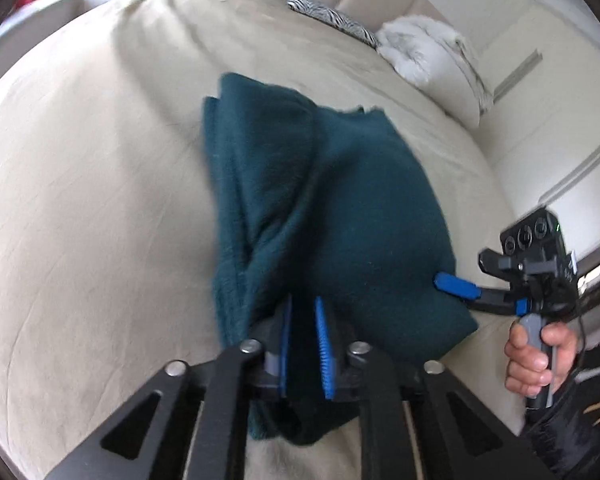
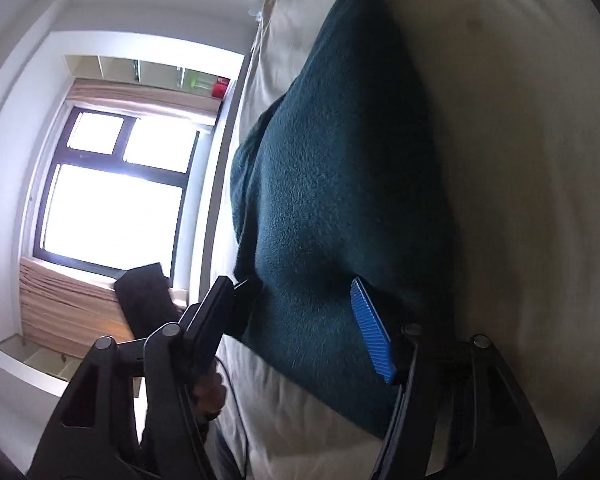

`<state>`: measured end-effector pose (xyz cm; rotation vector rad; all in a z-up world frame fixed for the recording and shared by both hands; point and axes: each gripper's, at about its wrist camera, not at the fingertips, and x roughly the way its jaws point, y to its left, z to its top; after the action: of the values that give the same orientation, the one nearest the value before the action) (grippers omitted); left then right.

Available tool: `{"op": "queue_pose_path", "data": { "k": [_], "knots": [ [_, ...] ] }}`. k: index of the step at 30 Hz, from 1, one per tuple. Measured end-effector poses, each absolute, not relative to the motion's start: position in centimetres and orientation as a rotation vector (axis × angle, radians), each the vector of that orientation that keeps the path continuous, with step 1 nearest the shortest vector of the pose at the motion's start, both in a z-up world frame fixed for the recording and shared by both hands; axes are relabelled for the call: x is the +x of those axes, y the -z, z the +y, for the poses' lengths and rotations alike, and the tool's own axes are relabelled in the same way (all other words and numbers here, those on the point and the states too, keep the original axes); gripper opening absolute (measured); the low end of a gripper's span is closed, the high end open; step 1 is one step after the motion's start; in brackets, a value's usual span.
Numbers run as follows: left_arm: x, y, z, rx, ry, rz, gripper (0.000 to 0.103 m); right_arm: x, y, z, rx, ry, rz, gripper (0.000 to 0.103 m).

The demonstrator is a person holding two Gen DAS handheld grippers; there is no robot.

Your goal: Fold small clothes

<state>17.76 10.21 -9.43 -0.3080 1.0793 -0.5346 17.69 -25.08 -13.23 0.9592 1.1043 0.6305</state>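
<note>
A dark teal fleece garment (image 1: 332, 200) lies partly folded on the beige bed (image 1: 80, 200). My left gripper (image 1: 304, 320) is shut on the garment's near edge, with cloth pinched between its blue pads (image 1: 324, 344). My right gripper (image 1: 456, 284) comes in from the right at the garment's right corner; one blue pad (image 1: 458, 285) shows on top of the cloth. In the right wrist view its jaws stand wide around the thick folded garment (image 2: 340, 184), one blue pad (image 2: 372, 332) on the right side of the cloth, the other finger (image 2: 244, 292) on the left side.
A zebra-print pillow (image 1: 332, 16) and a white fluffy cushion (image 1: 416, 48) lie at the head of the bed. A white wardrobe (image 1: 560, 100) stands to the right. A window (image 2: 112, 196) and shelves (image 2: 148, 74) are beyond the bed edge (image 2: 244, 80).
</note>
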Motion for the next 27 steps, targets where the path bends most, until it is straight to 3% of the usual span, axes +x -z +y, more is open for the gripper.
{"op": "queue_pose_path", "data": {
  "k": [1,3,4,5,11,15,21,27],
  "knots": [
    [17.7,8.7,10.5,-0.316,0.538,1.06,0.022,17.4,12.4,-25.6,0.947,-0.616,1.103,0.062],
    [17.7,6.9,11.6,-0.346,0.544,0.987,0.058,17.6,10.6,-26.8,0.918,-0.592,1.037,0.069],
    [18.0,6.4,12.2,-0.371,0.531,0.963,0.068,17.9,9.8,-27.6,0.915,-0.571,1.008,0.077],
    [18.4,6.1,12.6,-0.391,0.518,0.952,0.08,17.6,9.3,-28.7,0.923,-0.537,0.992,0.078],
    [23.3,10.8,12.6,-0.554,0.558,1.166,0.078,21.4,11.9,-30.8,1.038,-0.449,1.097,0.078],
    [24.4,11.0,12.2,-0.585,0.577,1.183,0.078,23.0,15.2,-28.6,1.04,-0.465,1.161,0.075],
    [27.2,12.0,12.2,-0.662,0.579,1.217,0.077,24.5,15.9,-25.3,0.988,-0.454,1.173,0.075],
    [27.8,12.9,11.3,-0.669,0.556,1.277,0.046,24.7,15.3,-23.8,0.911,-0.43,1.194,0.059]
  ]
}}
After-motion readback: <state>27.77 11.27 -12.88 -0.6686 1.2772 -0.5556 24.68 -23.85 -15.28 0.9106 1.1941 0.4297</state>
